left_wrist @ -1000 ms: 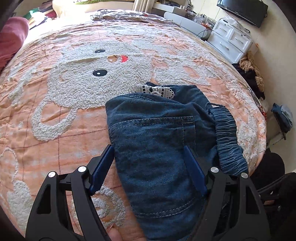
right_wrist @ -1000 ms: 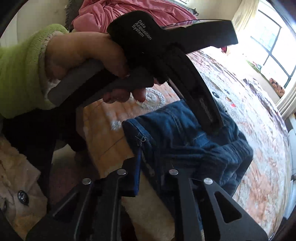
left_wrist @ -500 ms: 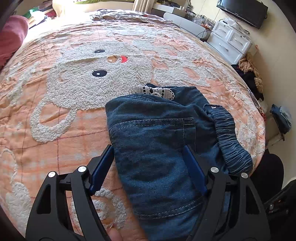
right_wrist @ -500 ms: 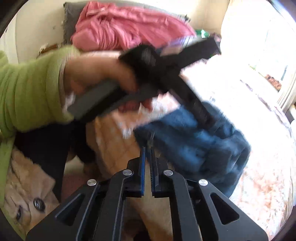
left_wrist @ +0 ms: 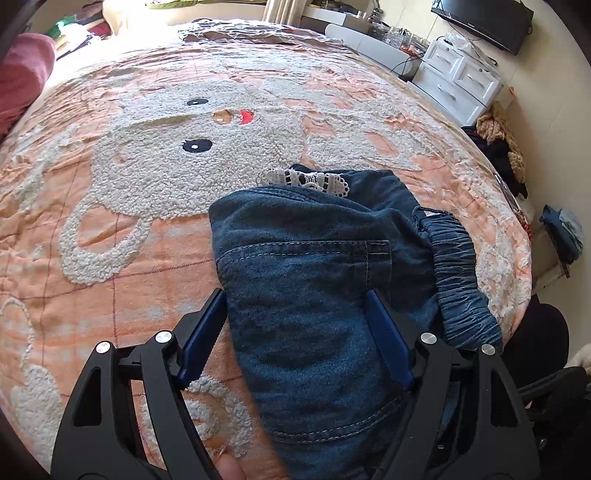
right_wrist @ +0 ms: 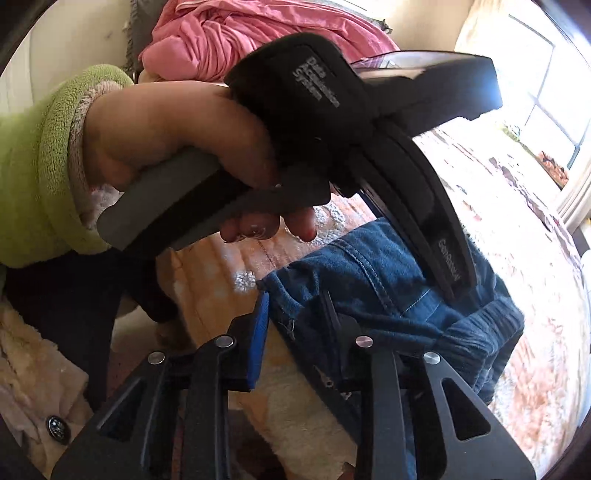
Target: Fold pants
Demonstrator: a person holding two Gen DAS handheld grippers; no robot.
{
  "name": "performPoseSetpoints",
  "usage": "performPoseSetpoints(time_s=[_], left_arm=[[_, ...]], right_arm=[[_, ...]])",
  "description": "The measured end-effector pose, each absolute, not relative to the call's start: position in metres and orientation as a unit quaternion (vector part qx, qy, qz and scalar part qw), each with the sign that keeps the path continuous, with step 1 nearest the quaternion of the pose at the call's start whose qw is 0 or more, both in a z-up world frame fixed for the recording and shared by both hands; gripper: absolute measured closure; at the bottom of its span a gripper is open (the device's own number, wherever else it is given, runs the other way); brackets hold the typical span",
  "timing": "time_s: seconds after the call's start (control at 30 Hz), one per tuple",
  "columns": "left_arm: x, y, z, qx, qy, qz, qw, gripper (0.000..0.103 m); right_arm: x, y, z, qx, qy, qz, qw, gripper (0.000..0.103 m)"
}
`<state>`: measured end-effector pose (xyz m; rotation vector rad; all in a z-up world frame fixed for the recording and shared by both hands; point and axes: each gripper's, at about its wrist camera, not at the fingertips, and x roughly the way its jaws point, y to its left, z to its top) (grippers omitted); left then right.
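Dark blue denim pants (left_wrist: 314, 280) lie folded in a bundle near the bed's edge, with an elastic waistband (left_wrist: 458, 273) at the right and white lace trim (left_wrist: 310, 180) at the far end. My left gripper (left_wrist: 295, 325) is open, its blue pads straddling the near part of the bundle. In the right wrist view the pants (right_wrist: 388, 291) lie ahead, and my right gripper (right_wrist: 295, 325) is open at their near corner. The other gripper (right_wrist: 369, 129), held by a hand in a green sleeve, hovers over the pants.
The bed has an orange quilt (left_wrist: 110, 258) with a fluffy white bear pattern. A pink garment (right_wrist: 240, 40) lies by the pillow end. White drawers (left_wrist: 461, 77) and a TV (left_wrist: 484, 18) stand beyond the bed. A window (right_wrist: 546, 92) is at the right.
The right gripper was shut and drawn back half a second ago; now it is open and close to the pants' corner. The left gripper has stayed open over the bundle.
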<state>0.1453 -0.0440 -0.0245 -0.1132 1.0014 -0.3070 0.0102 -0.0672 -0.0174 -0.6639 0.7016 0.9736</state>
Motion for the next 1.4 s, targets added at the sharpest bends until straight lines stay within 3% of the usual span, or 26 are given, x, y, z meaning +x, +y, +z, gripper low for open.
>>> performPoseSetpoints(time_s=[0.2, 0.33, 0.47, 0.67, 0.97, 1.07, 1.4], left_arm=[[0.144, -0.044, -0.024, -0.053, 0.477, -0.148, 0.865, 0.034], [0.14, -0.044, -0.02, -0.052, 0.47, -0.148, 0.869, 0.034], [0.133, -0.044, -0.011, -0.054, 0.459, -0.152, 0.874, 0.034], [0.118, -0.046, 0.009, -0.049, 0.434, -0.154, 0.886, 0.032], [0.096, -0.048, 0.035, -0.043, 0.403, -0.151, 0.902, 0.012], [0.092, -0.047, 0.04, -0.042, 0.396, -0.148, 0.905, 0.01], [0.098, -0.034, 0.023, -0.053, 0.419, -0.115, 0.899, 0.01]], right_arm=[[0.002, -0.071, -0.018, -0.304, 0.325, 0.45, 0.774, 0.077], [0.001, -0.088, 0.006, -0.246, 0.333, 0.455, 0.788, 0.075], [0.0, -0.129, 0.036, -0.161, 0.32, 0.469, 0.807, 0.052], [0.004, -0.183, 0.067, -0.08, 0.299, 0.434, 0.846, 0.034], [0.035, -0.237, 0.073, 0.008, 0.308, 0.355, 0.883, 0.018], [0.051, -0.238, 0.07, 0.022, 0.317, 0.327, 0.89, 0.012], [0.109, -0.234, 0.032, 0.042, 0.388, 0.245, 0.888, 0.009]])
